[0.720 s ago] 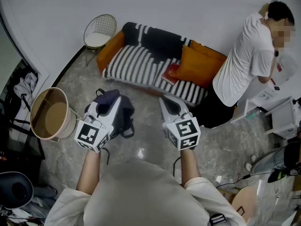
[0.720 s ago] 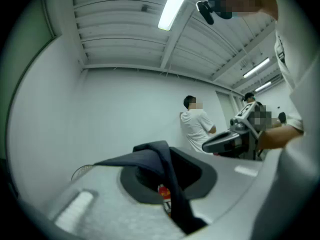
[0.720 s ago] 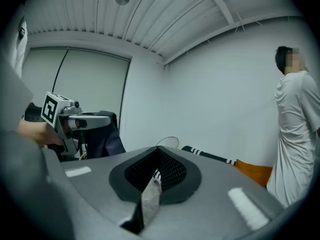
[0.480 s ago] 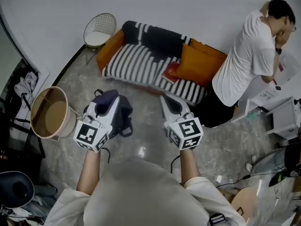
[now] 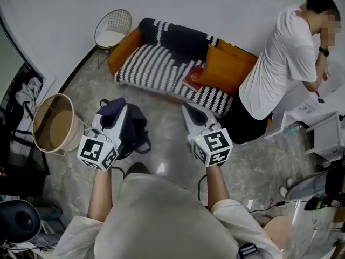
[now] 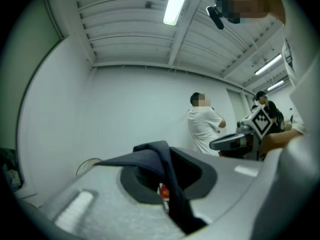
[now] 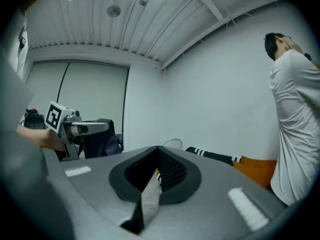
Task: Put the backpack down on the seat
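Observation:
A dark backpack [image 5: 136, 131] hangs over the marble floor from my left gripper [image 5: 115, 111], which is shut on its top strap [image 6: 166, 170]. The strap runs between the jaws in the left gripper view. My right gripper [image 5: 190, 113] is level beside it, shut, with nothing in it; its black pads [image 7: 170, 170] meet at the tip. The seat, a black-and-white striped sofa [image 5: 153, 72], stands ahead of both grippers by the wall. From the right gripper view the backpack [image 7: 103, 144] shows under the left gripper [image 7: 95, 128].
Orange cushions [image 5: 226, 72] and a red book [image 5: 194, 81] lie on the sofa. A wire chair [image 5: 113, 30] stands at its left end, a round basket [image 5: 51, 124] at my left. A person in a white shirt [image 5: 280, 63] stands by a desk at the right.
My left gripper and the backpack have shifted slightly left in the head view. The right gripper has hardly moved. The person at the right has lowered an arm.

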Demonstrator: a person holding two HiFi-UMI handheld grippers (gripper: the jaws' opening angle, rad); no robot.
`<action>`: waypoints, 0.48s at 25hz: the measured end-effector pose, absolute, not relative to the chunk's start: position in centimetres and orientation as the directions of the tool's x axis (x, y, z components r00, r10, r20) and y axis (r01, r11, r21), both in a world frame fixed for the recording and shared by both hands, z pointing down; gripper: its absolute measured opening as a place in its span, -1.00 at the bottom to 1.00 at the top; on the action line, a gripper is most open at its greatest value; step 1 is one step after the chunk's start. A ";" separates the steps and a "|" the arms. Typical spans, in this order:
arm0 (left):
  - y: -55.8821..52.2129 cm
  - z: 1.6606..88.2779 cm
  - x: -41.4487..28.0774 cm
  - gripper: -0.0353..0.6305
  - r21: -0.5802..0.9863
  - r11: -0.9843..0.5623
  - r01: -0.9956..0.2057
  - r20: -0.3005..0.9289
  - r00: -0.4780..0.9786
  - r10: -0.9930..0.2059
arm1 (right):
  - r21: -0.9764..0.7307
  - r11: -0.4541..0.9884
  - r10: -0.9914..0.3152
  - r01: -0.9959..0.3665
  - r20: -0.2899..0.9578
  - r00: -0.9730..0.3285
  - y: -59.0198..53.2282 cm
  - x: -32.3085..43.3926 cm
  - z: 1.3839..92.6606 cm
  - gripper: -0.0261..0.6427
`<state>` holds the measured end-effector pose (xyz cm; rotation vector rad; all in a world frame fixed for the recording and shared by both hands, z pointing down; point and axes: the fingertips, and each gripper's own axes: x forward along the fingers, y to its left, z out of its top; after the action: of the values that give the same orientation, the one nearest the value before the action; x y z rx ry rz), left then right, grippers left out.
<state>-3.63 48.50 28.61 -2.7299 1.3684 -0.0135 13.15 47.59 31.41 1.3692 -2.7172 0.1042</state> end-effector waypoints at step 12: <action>42.1 29.6 -1.4 -0.77 -0.095 -0.604 -0.791 -0.025 0.608 -0.793 | -0.100 0.662 -0.732 -0.743 0.128 -0.669 41.9 13.5 33.5 -0.91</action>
<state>-1.42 42.05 29.61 -2.7306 1.3489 -0.0301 13.47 41.93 33.49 1.2422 -2.7929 0.2201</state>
